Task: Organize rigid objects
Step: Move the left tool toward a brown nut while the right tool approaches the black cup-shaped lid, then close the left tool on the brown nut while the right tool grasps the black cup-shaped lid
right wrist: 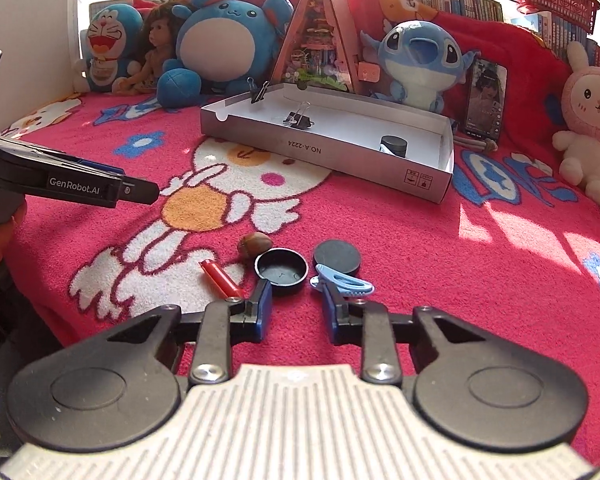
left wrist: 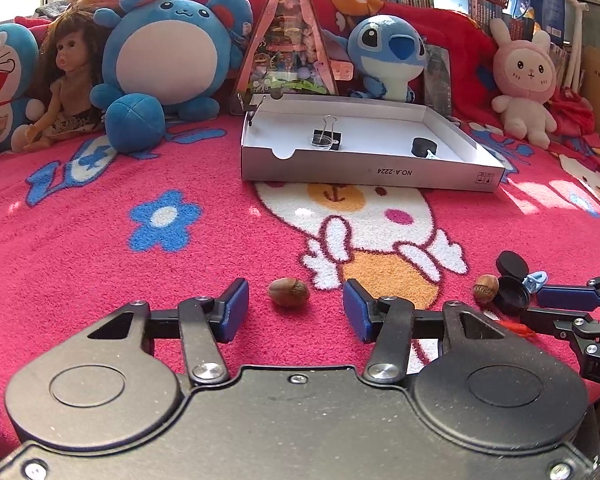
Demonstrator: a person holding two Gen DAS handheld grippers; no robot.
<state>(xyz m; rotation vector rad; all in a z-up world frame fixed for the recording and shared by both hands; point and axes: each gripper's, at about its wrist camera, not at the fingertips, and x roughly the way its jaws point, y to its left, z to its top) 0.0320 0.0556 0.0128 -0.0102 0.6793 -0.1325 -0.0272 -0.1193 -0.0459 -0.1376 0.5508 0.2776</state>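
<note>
So I've got a gripper in each hand over the pink blanket (left wrist: 100, 240) on the bed, sorting small hard stuff into the white box (left wrist: 364, 168) further back, which already holds a binder clip (left wrist: 326, 136) and a small black tub (left wrist: 423, 146).

My left gripper (left wrist: 296, 312) is lined up on an acorn (left wrist: 289, 292). It sits right between the two blue pads but a touch ahead of the tips, long axis lying crossways, pad to pad. The fingers are at a middling gap, not touching the nut, nothing held. The gripper points down at a shallow slant, so I reckon a small push forward, then a squeeze.

My right gripper (right wrist: 296, 308) is over by the other pile: a black cap (right wrist: 281, 270), a black disc (right wrist: 337, 257), a blue hair clip (right wrist: 342, 282), a red tube (right wrist: 220, 280) and a second acorn (right wrist: 255, 243). Fingers fairly narrow, and as far as I can tell only blanket is between them; the right one runs up against the clip's end and the left one ends at the cap's rim. That hand's nearer the pile, the left nearer the lone acorn.
</note>
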